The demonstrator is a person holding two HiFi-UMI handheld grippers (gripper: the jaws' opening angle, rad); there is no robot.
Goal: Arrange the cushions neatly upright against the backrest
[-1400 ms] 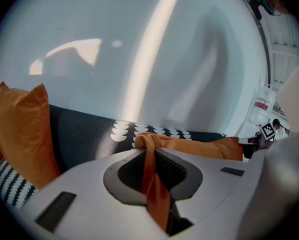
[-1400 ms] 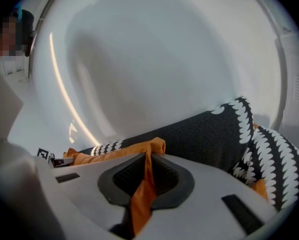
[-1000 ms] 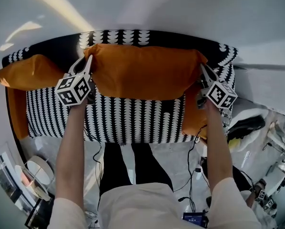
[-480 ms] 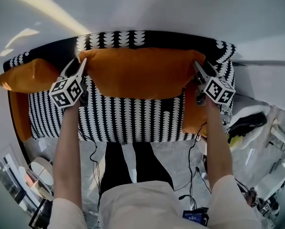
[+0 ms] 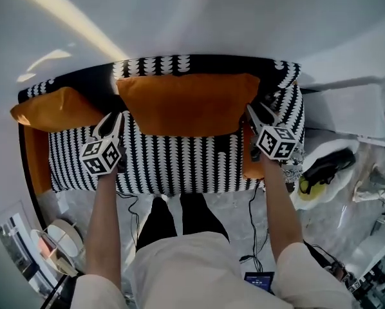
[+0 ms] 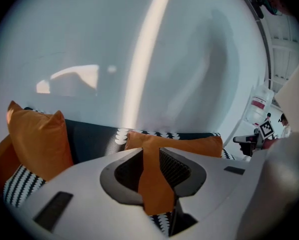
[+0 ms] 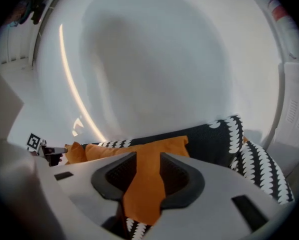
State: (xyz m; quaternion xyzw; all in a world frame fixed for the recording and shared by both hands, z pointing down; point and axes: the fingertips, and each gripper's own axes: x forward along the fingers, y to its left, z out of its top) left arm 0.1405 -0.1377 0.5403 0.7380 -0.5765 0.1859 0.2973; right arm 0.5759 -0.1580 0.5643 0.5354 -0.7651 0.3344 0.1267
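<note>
A wide orange cushion [image 5: 186, 105] stands upright against the black-and-white patterned backrest [image 5: 199, 63] in the middle of the sofa. My left gripper [image 5: 114, 118] is just off its left edge and my right gripper [image 5: 253, 110] just off its right edge. Both sets of jaws are closing, with nothing between them. In each gripper view the cushion [image 6: 189, 146] [image 7: 139, 146] shows only beyond the gap. A second orange cushion [image 5: 57, 108] leans at the sofa's left end. A third [image 5: 249, 163] is partly hidden behind my right gripper.
The striped seat [image 5: 179, 159] runs along the sofa's front. Cables trail over the floor by the person's legs. A dark shoe-like thing [image 5: 324, 166] and a white cabinet [image 5: 353, 111] are at the right, and a round stand [image 5: 54, 237] at lower left.
Both grippers let go of the middle cushion's ends and drew back toward the seat front. The cushion now stands by itself against the backrest.
</note>
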